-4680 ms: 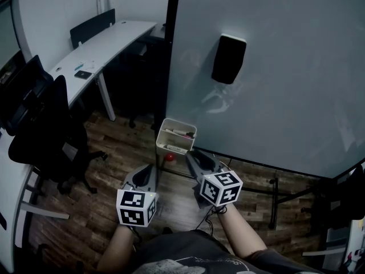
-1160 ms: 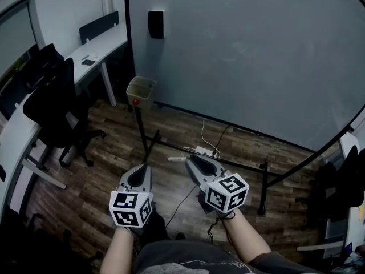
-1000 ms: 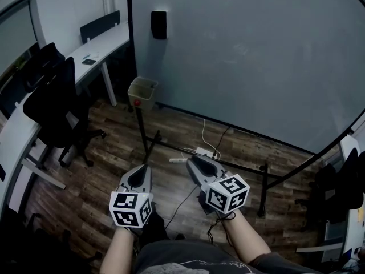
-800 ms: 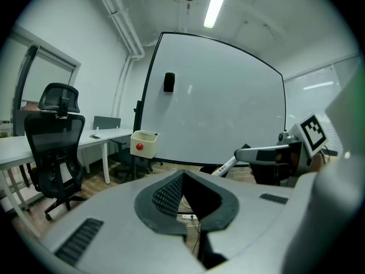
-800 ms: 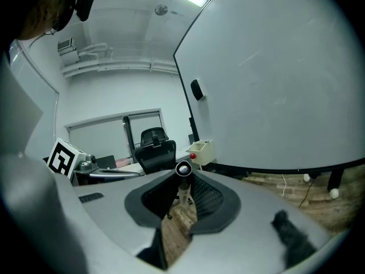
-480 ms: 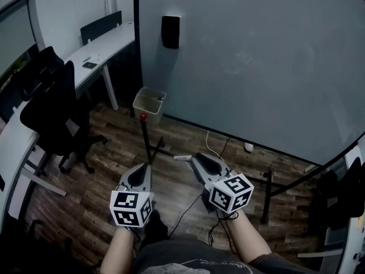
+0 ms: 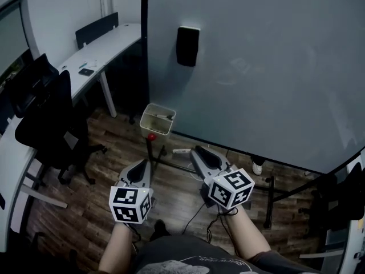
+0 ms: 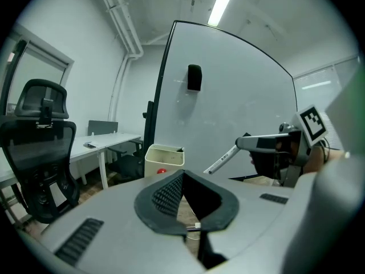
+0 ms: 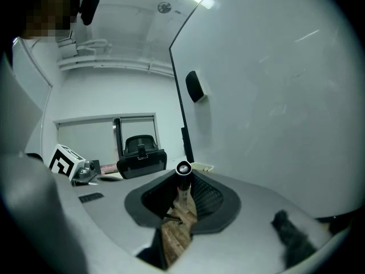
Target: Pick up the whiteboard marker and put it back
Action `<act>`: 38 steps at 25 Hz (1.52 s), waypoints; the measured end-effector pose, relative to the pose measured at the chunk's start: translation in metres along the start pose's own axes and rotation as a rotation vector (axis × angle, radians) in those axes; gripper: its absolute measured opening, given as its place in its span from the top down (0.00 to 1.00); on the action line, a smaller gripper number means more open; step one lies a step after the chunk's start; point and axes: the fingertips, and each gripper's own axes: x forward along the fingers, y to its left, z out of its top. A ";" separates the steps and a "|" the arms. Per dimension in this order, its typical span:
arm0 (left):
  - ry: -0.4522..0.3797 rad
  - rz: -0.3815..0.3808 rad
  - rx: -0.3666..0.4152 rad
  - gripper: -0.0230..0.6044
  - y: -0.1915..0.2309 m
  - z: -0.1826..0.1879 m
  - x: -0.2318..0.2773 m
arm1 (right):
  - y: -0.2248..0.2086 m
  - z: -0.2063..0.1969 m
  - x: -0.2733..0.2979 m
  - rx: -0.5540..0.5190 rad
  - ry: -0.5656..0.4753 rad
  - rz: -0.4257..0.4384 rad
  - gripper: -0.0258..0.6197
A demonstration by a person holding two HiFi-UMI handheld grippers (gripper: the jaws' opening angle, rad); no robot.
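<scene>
Wooden floor [image 7: 102,170] lies open below whiteboard [image 7: 256,67]; right tongs [image 7: 194,150] grip marker [image 7: 181,150], left tongs [image 7: 142,163] closed.

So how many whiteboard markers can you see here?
1. The marker is clamped in the right gripper, sticking out past its tips. More may lie hidden inside the tray below the whiteboard.

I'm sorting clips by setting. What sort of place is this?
Probably an office or meeting room: a large standing whiteboard, a long white desk by the wall, and black office chairs on a wood-look floor.
</scene>
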 end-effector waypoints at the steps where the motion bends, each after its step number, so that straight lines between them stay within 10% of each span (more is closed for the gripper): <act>1: -0.001 -0.003 0.000 0.94 0.006 0.002 0.004 | 0.000 0.005 0.007 -0.004 -0.017 -0.007 0.84; 38: 0.048 -0.117 0.003 0.94 0.105 0.008 0.074 | -0.018 -0.038 0.145 -0.026 0.086 -0.144 0.83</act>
